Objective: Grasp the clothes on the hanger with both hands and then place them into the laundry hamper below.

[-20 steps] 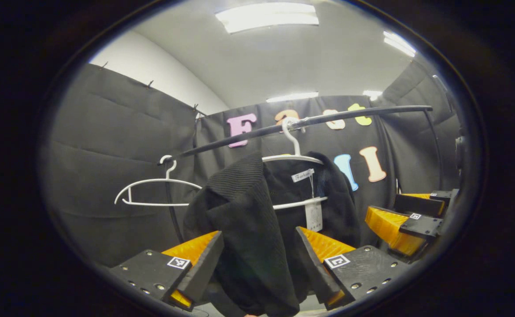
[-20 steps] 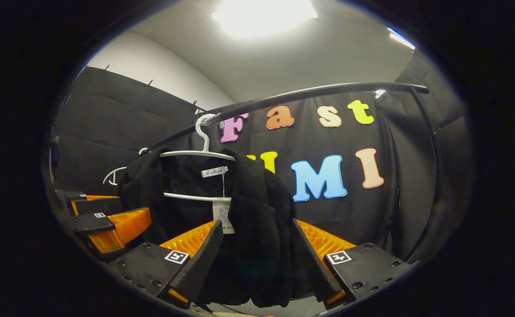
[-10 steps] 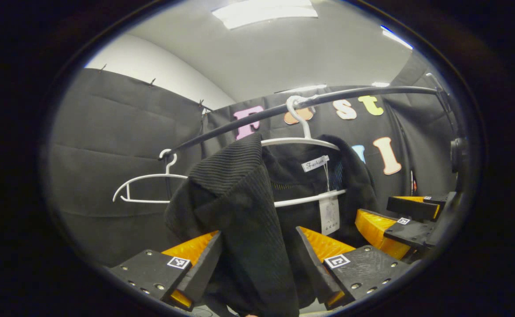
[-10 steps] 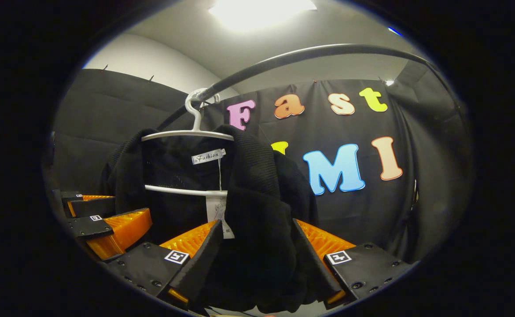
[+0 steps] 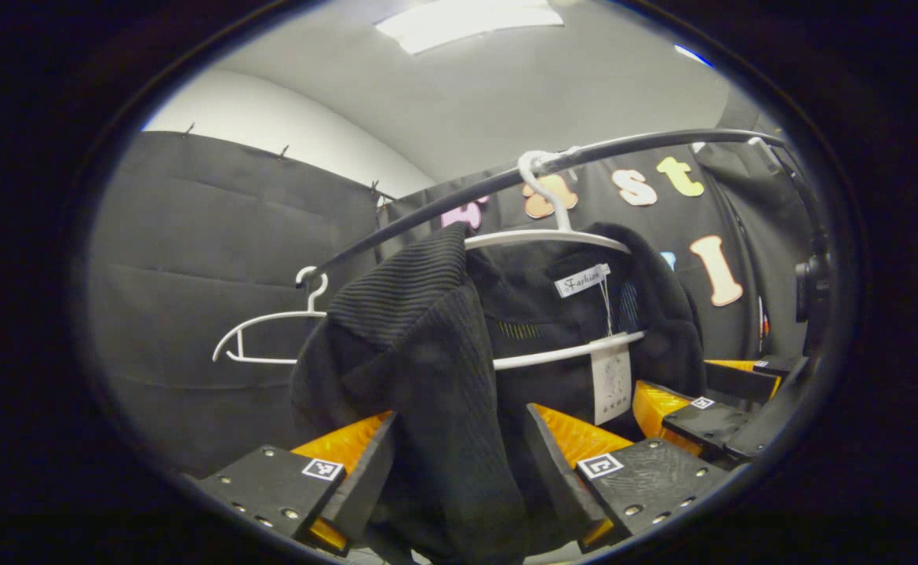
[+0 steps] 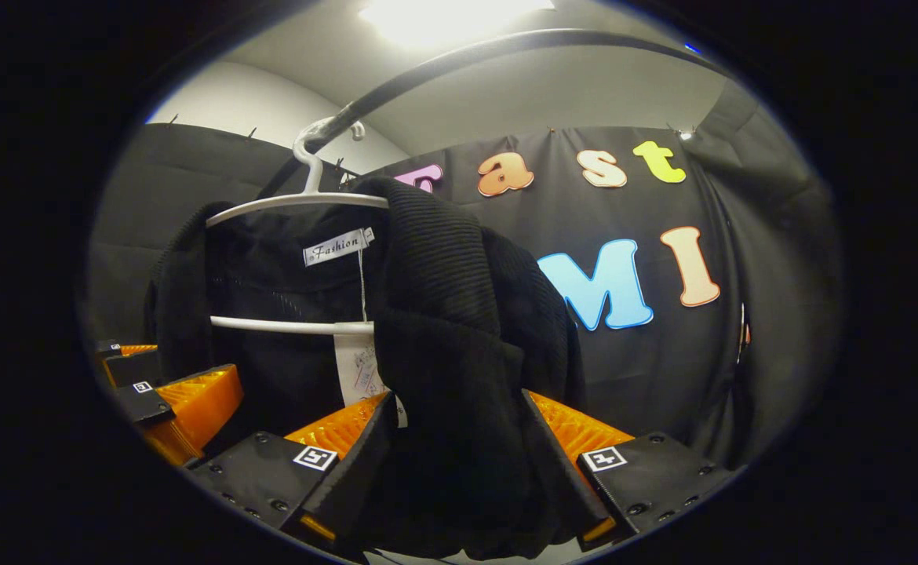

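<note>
Booth: black cloth walls stood under a pale ceiling, and a dark rail (image 5: 459,198) crossed overhead with a bare white hanger (image 5: 271,337) off to one side.
Garment: the black sweater (image 5: 443,369) hung on a white hanger (image 5: 553,235) hooked over that rail; I saw no hamper.
Left gripper (image 5: 459,479): its fingers stood spread around one drooping shoulder fold; I could not tell whether they pressed it.
Right gripper (image 6: 459,471): it straddled the other shoulder fold (image 6: 459,377) the same way, and contact was equally unclear.
Pose: both grippers pointed upward from below the hanger, set side by side at about the same height.
Technique: I judged both should close on thick folds together, then lift each shoulder clear of the hanger arms before lowering.
Caution: I judged an uneven pull might tip the hanger off the rail.
</note>
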